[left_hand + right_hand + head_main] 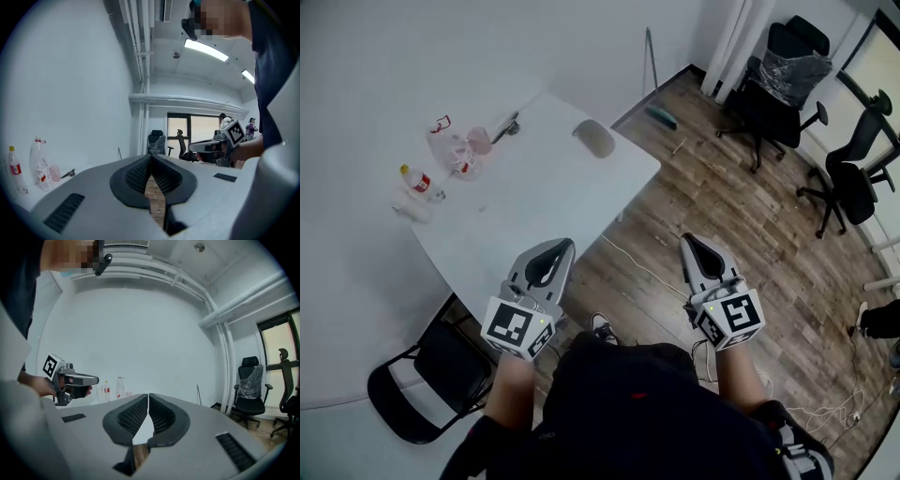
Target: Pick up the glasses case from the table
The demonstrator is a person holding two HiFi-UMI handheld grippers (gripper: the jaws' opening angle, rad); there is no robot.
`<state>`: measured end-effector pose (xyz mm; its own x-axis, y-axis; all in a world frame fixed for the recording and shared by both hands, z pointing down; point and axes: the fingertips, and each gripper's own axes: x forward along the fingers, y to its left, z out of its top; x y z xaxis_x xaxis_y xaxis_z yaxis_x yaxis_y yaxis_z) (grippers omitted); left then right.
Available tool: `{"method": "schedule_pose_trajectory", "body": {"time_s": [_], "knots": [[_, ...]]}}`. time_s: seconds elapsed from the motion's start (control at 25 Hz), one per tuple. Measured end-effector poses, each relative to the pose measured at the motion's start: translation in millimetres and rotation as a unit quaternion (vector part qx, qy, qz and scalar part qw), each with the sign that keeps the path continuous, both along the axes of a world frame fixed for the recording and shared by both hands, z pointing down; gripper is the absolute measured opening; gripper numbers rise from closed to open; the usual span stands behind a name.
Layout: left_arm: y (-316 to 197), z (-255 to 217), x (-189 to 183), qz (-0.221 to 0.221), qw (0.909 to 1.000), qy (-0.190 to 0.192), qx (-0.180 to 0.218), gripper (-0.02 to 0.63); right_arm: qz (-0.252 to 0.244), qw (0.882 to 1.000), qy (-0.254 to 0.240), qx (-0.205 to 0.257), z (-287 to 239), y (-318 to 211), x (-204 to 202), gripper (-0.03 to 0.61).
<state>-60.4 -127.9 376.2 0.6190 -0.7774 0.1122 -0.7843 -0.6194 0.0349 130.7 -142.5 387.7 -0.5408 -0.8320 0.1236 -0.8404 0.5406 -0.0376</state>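
Observation:
The glasses case [594, 138] is a grey oval lying near the far right edge of the white table [534, 202]. Both grippers are held low in front of the person, well short of the case. My left gripper [564, 245] hovers over the table's near edge, its jaws closed tip to tip with nothing between them [151, 157]. My right gripper [687, 240] hangs over the wooden floor to the right of the table, also shut and empty [148, 395]. The case cannot be seen in either gripper view.
A red-labelled bottle [419, 182], a plastic bag with a pink cup [461, 150] and a small dark tool [508, 124] sit at the table's far left. A black chair [431, 380] stands under the near corner. Office chairs [780, 80] and a cable [637, 267] occupy the floor.

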Motion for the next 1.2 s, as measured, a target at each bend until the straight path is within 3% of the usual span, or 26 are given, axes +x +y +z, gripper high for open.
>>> {"method": "schedule_pose_trajectory", "body": {"time_s": [0.36,0.72,1.0,1.12,1.2], "knots": [[-43.5,16.8,-56.9,-0.049,0.9982,0.013,-0.031,0.023,-0.052,0.999,0.008,-0.013,13.0,-67.7,-63.2,0.023],[-100.2,18.0,-57.9,-0.106,0.9936,0.022,-0.035,0.023,-0.107,0.994,0.0,-0.013,18.7,-149.1,-68.6,0.023],[-168.6,19.0,-42.0,-0.175,0.9824,0.043,-0.049,0.023,-0.146,0.989,0.002,-0.022,27.6,-244.0,-48.6,0.023],[-186.8,20.6,-42.3,-0.205,0.9749,0.066,-0.055,0.023,-0.168,0.985,0.003,-0.028,36.3,-278.9,-51.6,0.023],[-195.1,25.2,-47.2,-0.225,0.9706,0.061,-0.059,0.023,-0.18,0.983,0.004,-0.033,43.2,-298.2,-59.8,0.023]]}}
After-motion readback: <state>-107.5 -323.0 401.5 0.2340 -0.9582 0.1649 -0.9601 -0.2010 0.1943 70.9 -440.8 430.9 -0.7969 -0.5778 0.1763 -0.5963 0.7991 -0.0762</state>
